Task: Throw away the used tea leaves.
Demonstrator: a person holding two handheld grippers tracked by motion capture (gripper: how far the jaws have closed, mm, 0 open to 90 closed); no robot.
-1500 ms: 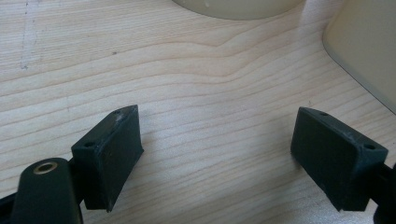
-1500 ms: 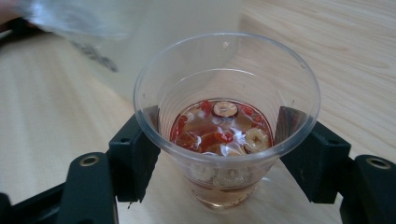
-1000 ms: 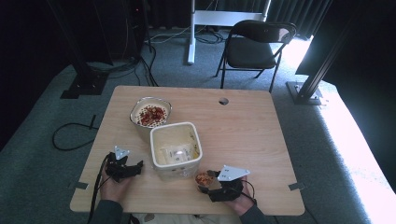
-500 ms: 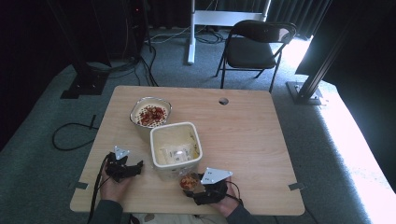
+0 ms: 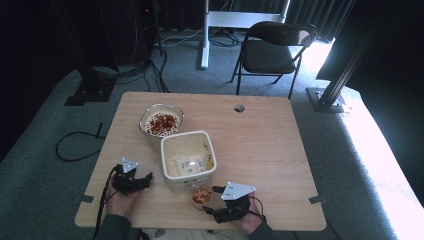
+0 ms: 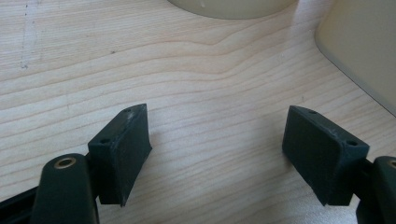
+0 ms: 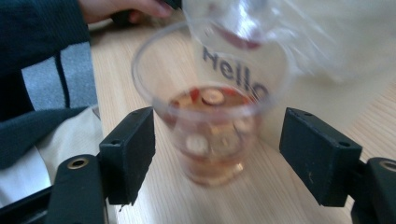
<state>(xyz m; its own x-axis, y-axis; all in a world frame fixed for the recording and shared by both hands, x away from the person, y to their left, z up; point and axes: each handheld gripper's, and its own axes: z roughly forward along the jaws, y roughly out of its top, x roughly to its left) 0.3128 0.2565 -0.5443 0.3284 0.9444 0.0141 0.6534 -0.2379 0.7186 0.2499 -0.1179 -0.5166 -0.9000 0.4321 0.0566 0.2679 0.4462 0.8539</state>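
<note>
The wooden table (image 5: 280, 150) carries everything, its near edge towards the person. On it, left of middle, stands a square cream container (image 5: 188, 160) with a clear packet lying inside. Just behind that and to its left sits a round bowl (image 5: 161, 123) filled with a pale and red mix of food. In the left gripper view the bowl's base (image 6: 232, 7) and the container's rounded corner (image 6: 364, 51) edge the top and right of the bare wood.

The right gripper (image 5: 214, 200) lies low at the near edge, its grey 3-cornered plate on top, pointing left at a small clear plastic cup (image 5: 201, 196) that stands on the table, just in front of the container's near wall. In the right gripper view the cup (image 7: 212, 126) bears the word "Hello" and holds reddish, nut-like pieces in its lower part; it stands upright between the 2 black jaws, which have just been opening and now stand apart from its sides, with a gap at each.

The left gripper (image 5: 145, 180) rests near the container's left side. Its jaws have just been closing, yet stand apart with only wood between them.
</note>
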